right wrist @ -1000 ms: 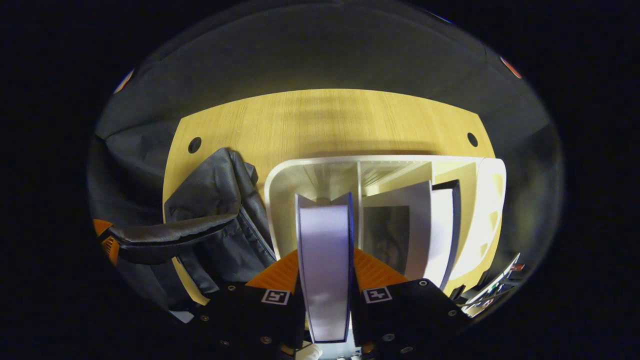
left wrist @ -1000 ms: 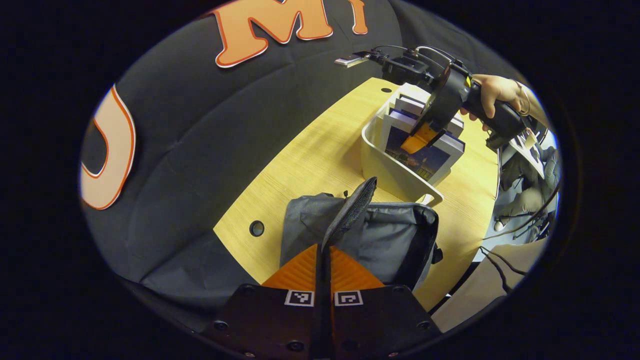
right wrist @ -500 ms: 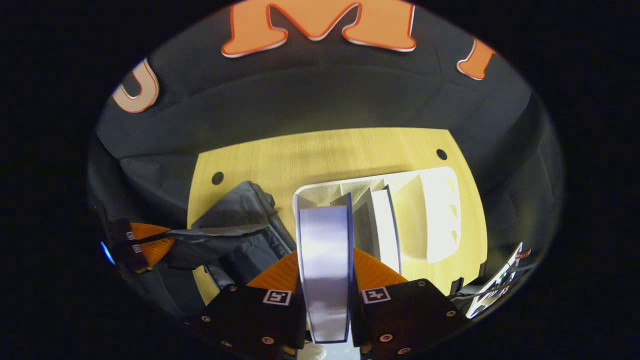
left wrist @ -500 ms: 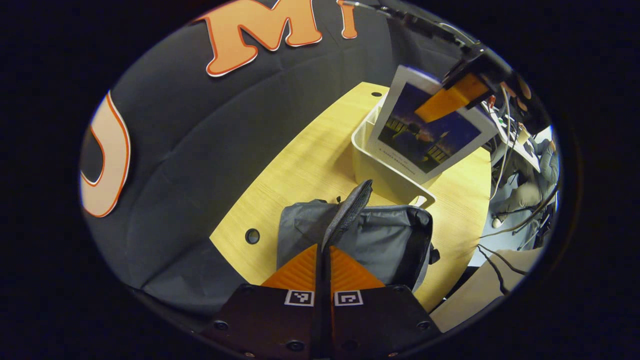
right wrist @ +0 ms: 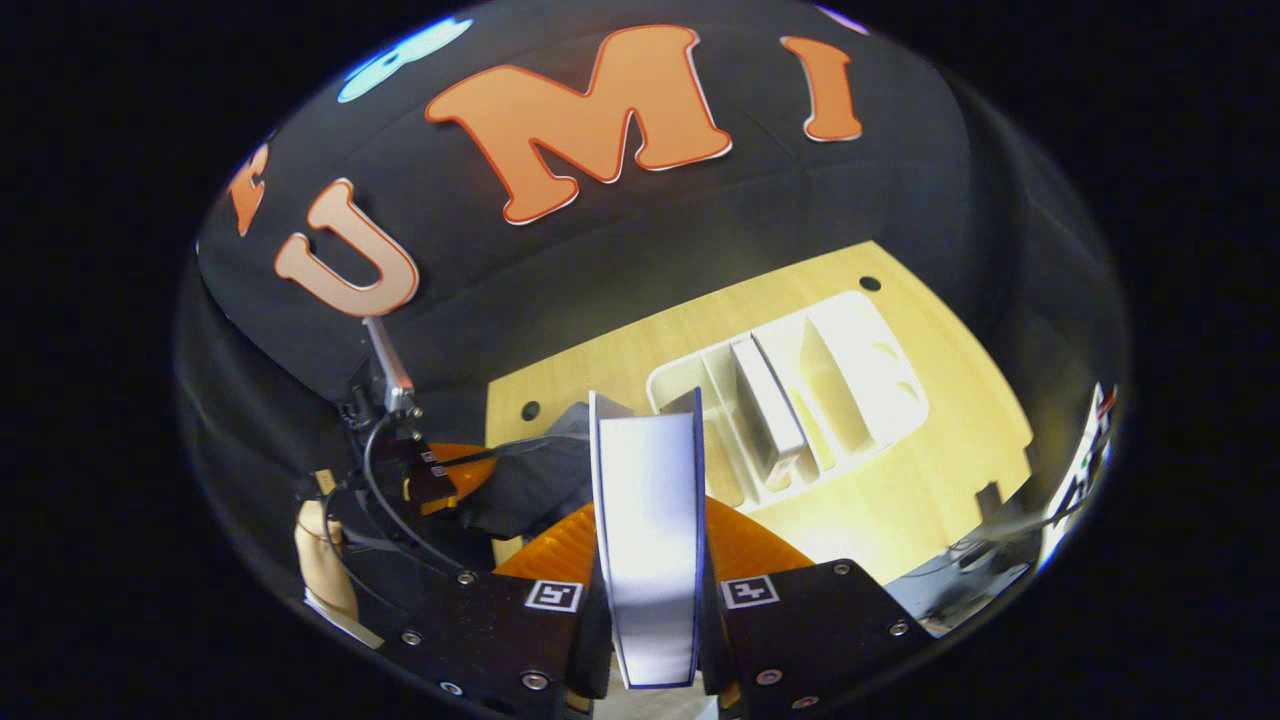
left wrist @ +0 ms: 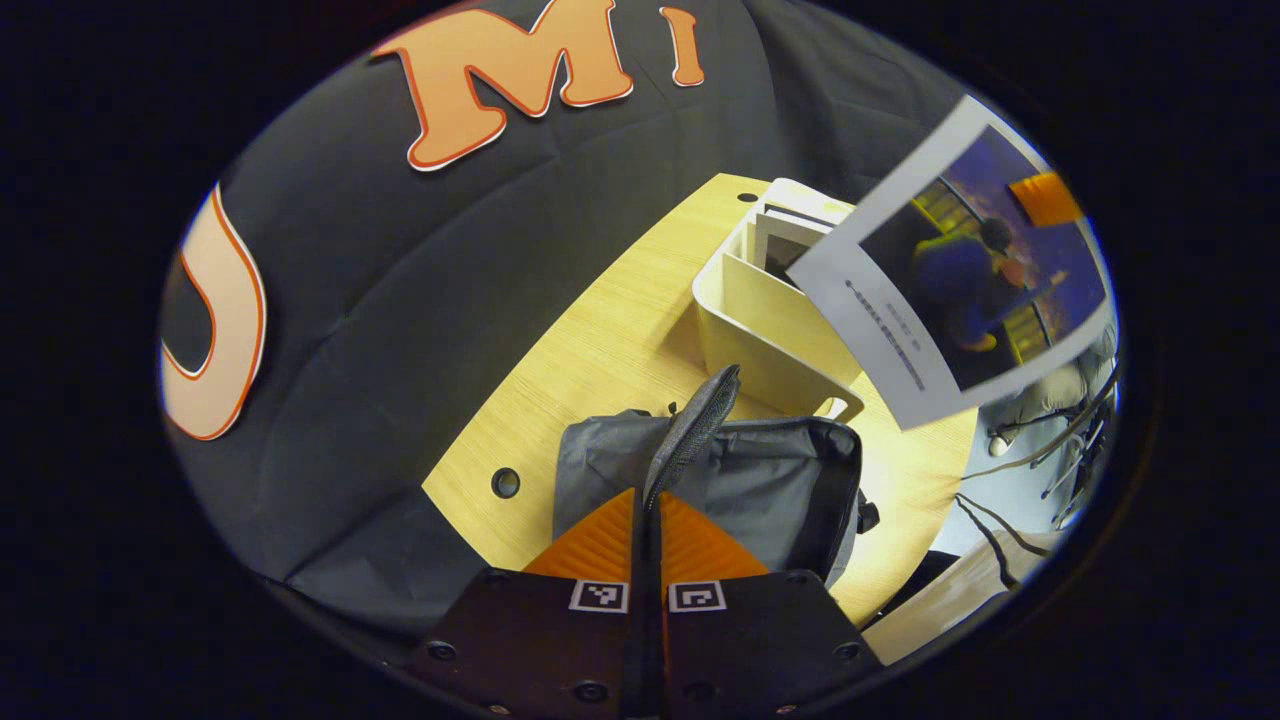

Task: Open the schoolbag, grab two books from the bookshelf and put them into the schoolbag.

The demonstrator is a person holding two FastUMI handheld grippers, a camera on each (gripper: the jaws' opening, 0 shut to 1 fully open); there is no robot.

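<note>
Pale wooden tabletop [left wrist: 600,330]: grey fabric schoolbag [left wrist: 760,480] open beside white plastic bookshelf [left wrist: 760,320].
Right gripper [right wrist: 650,545] clamps white-edged picture-cover book [right wrist: 648,540] above schoolbag, spine down; left gripper [left wrist: 648,525] pinches bag flap [left wrist: 695,430].

We see the schoolbag [left wrist: 760,480] at lower centre of left gripper view: dark grey fabric w/ black edging, its raised flap [left wrist: 695,425] black w/ fine mesh texture. Table [left wrist: 600,340] is light yellow wood grain w/ small black round holes. Bookshelf [left wrist: 760,330] at centre right is cream-white plastic. Book [left wrist: 960,270] at upper right: white cover border, picture in deep blue/purple w/ yellow and orange patches. In right gripper view, book's page edge [right wrist: 650,560] at bottom centre is white, framed by dark blue cover edges; 2nd book [right wrist: 770,410] in the shelf looks white.
</note>
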